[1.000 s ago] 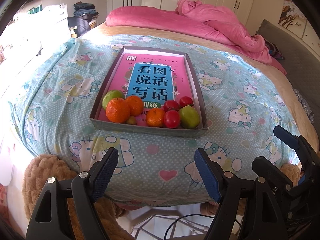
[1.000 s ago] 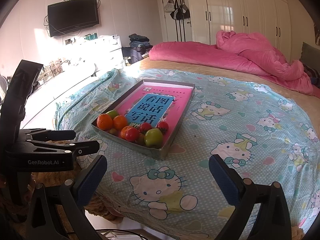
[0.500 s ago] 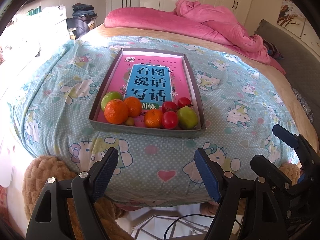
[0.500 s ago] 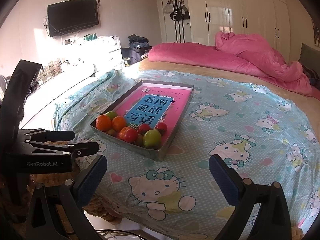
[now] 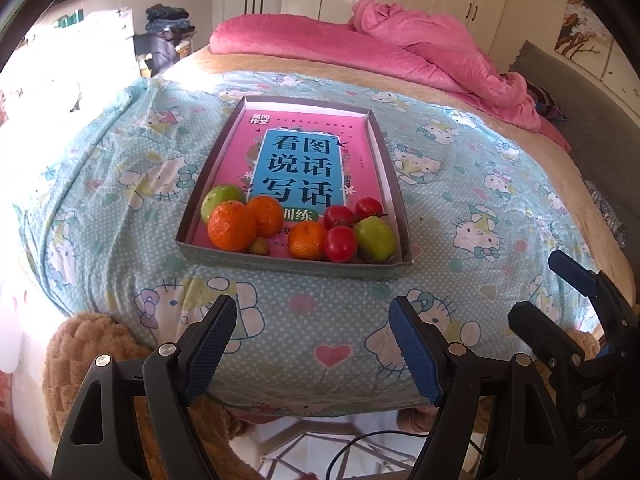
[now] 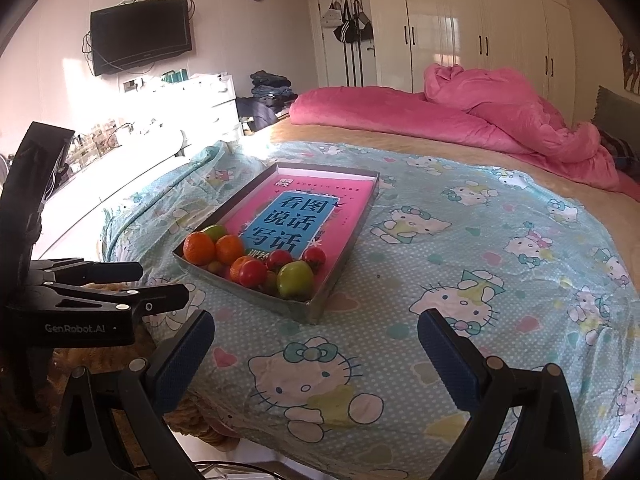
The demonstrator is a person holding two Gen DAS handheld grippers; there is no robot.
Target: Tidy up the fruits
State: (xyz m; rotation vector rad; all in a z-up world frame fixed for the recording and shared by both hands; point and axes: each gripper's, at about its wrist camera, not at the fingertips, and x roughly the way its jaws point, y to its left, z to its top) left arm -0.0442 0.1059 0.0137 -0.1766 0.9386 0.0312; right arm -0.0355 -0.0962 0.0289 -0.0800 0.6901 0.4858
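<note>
place: home bedroom | shown by: bed (image 6: 460, 240) spread with a cartoon-cat sheet, pink duvet (image 6: 480, 120) heaped at its far end | white built-in wardrobes (image 6: 480, 32) along the wall | television (image 6: 140, 36) wall-mounted | clothes (image 6: 350, 20) hung on a door | folded garments (image 6: 270, 84) stacked

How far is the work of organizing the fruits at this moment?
Nothing looks done yet. The oranges, tomatoes and green fruits lie mixed at the near end of the tray, on the pink book. The left gripper and right gripper are open and empty, short of the tray. All the sorting is left.
</note>
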